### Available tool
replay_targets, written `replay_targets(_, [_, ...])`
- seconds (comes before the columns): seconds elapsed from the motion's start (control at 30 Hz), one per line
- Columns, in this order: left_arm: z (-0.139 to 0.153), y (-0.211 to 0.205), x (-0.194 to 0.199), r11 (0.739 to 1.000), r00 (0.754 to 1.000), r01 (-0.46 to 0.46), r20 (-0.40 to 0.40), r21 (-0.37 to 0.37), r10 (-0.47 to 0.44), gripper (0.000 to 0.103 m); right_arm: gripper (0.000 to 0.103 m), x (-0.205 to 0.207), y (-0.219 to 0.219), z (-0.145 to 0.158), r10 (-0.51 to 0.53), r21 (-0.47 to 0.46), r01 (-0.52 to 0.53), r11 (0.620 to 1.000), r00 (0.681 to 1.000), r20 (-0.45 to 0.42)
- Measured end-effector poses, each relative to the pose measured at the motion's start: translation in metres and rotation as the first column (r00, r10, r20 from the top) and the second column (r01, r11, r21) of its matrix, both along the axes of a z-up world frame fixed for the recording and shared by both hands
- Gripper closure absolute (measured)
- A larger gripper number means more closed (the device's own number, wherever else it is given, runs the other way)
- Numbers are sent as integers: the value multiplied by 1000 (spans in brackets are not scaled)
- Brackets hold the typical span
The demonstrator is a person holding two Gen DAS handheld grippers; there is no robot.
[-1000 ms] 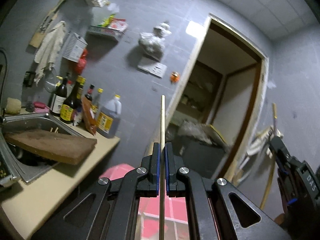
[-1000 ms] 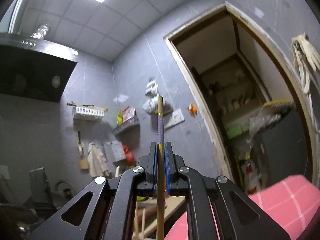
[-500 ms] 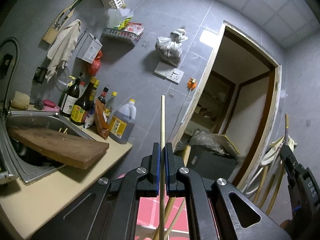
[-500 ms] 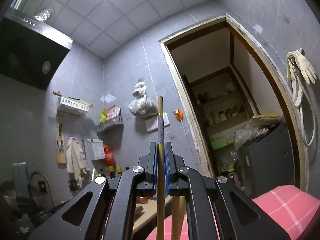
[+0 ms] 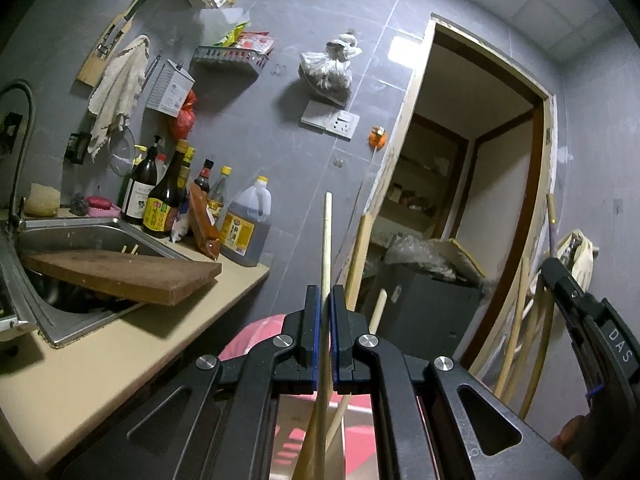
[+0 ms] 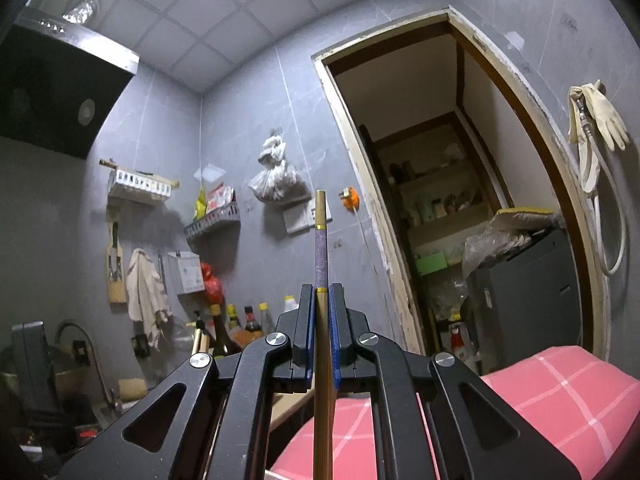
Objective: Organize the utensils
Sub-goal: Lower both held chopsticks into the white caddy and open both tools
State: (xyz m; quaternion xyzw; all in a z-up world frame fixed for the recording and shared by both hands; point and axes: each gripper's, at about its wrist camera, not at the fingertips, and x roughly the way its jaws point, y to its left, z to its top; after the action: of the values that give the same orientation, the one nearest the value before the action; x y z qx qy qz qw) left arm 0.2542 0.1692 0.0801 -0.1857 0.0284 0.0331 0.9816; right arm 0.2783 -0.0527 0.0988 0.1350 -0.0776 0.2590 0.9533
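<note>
Left wrist view: a plain pale chopstick (image 5: 327, 240) stands upright, clenched between the blue-lined fingers of the left gripper (image 5: 325, 304), its upper end rising against the grey tiled wall (image 5: 280, 140). Its lower part runs down between the black gripper arms, where other wooden sticks cross behind it. Left of this chopstick lies the beige counter (image 5: 100, 360), with a steel sink (image 5: 80, 228) set into it and a brown cutting board (image 5: 124, 276) resting tilted across the sink's rim. Beyond the board, a cluster of sauce bottles (image 5: 160, 200) and a large oil jug (image 5: 248, 232) stand against the wall. Right of the chopstick is an open doorway (image 5: 480, 200), and further right the right gripper (image 5: 560, 272) appears at the frame edge with a stick poking above it.

In the right wrist view, the right gripper (image 6: 323, 300) grasps a second chopstick (image 6: 321, 240), upright, with a purple patterned band between two gold rings near its top. Right of it is the doorway (image 6: 460, 200), with pale rubber gloves (image 6: 596, 116) hanging on the wall past the frame; a pink checked cloth (image 6: 540, 400) sits lower right.
</note>
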Motion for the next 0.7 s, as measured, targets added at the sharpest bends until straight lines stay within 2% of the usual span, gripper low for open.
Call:
replay_targets(0.47, [-16,-21,-7,996,992,47,-123,80,-37,100,98,-10,-8,-11,32,-87,-49,995,982,-188])
replay_targets(0.7, [-22,-24,-9,995,984,74,-167,71,-61,99,97,-12,-7,-18,41,-119,-72,990,969,-246])
